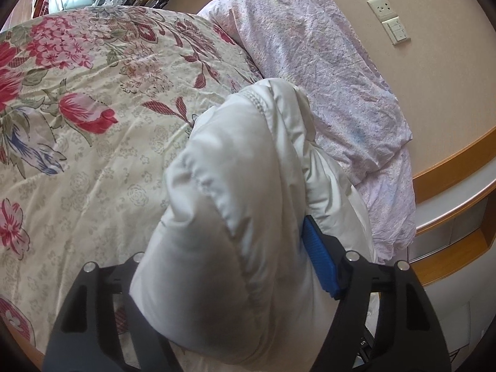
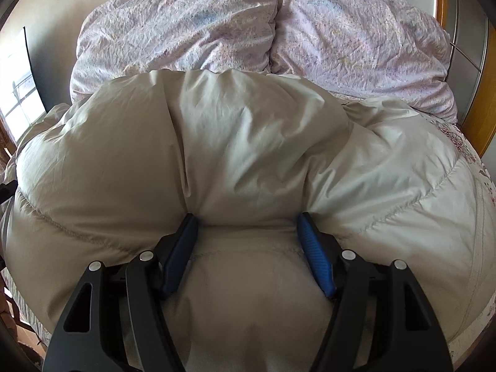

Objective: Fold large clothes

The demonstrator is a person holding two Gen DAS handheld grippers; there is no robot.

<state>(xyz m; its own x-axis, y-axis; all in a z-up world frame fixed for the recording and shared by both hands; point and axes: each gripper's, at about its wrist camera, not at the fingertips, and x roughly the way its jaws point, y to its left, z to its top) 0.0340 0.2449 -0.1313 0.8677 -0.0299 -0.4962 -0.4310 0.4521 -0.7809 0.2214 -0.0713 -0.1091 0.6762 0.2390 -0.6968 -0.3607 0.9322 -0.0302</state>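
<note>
Jacket point(image 2: 248, 155), white and puffy, is lying bunched on the floral bedspread point(image 1: 93, 142), just in front of the two lilac pillows point(image 2: 341, 37) at the head of the bed. Both claws are working on it, so the step in hand looks like gathering thick padded sections mid-fold. Right gripper point(image 2: 248, 248) is grasping a fat roll of the jacket: both blue pads point(image 2: 314, 254) are pressing into the fabric, which is bulging out on either side of them. Left gripper point(image 1: 217, 266) is holding another padded lobe, maybe a sleeve or a side panel, with the stuffing filling the whole gap; only one blue pad point(image 1: 319, 263) is showing, the other is hiding under the cloth, so the grip reads as clenched on the jacket but not fully confirmed. Next move is probably calling for carrying the gripped sections across the body of the jacket and laying them flat. Padding is springy and slippery, so the fold is likely needing a press down before letting go, or it is puffing back open.
</note>
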